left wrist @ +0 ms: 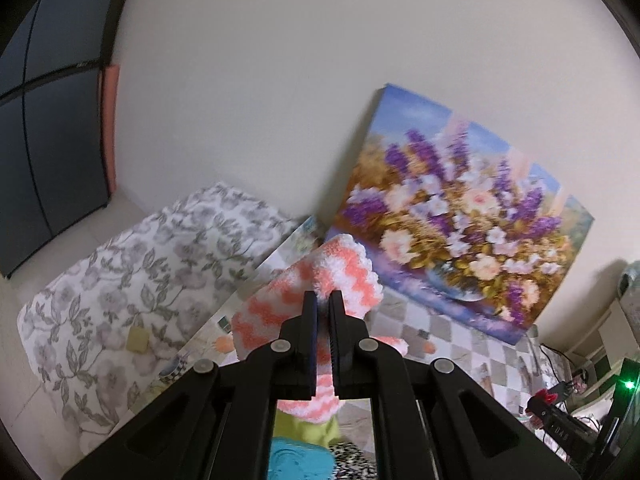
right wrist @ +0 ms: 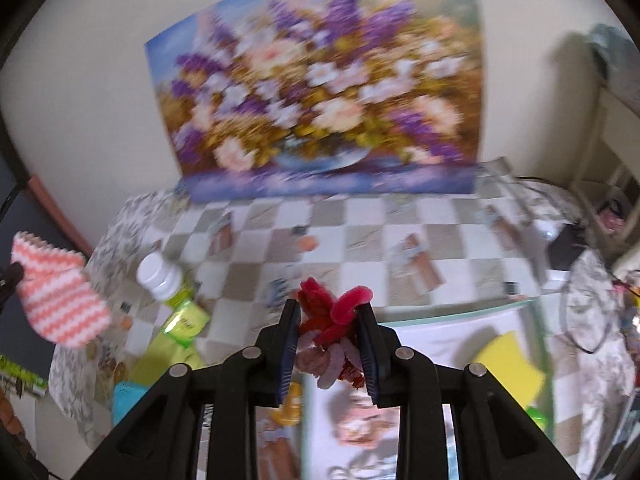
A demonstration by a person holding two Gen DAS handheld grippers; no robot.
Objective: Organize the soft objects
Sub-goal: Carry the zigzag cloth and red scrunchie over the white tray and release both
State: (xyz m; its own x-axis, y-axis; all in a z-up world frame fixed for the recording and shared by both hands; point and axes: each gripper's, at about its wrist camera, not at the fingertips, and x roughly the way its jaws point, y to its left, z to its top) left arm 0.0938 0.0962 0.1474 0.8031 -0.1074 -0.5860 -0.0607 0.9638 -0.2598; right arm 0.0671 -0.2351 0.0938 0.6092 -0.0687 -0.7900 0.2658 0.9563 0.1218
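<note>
My left gripper (left wrist: 323,300) is shut on a fluffy orange-and-white zigzag sock (left wrist: 320,280) and holds it in the air above the table. The sock also shows in the right wrist view (right wrist: 60,304) at the far left. My right gripper (right wrist: 328,312) is shut on a bundle of red and pink chenille scrunchies (right wrist: 332,320), held above the checkered tablecloth (right wrist: 360,236). A yellow sponge (right wrist: 508,368) lies in a clear box (right wrist: 460,312) at the lower right. A teal cloth (left wrist: 300,460) and a green cloth (left wrist: 308,428) lie under the left gripper.
A flower painting (right wrist: 320,92) leans on the wall behind the table. A white-capped bottle (right wrist: 164,276) and green packet (right wrist: 184,324) lie at the table's left. A floral pillow (left wrist: 132,280) sits left of the table. Cables and devices (left wrist: 560,404) crowd the right.
</note>
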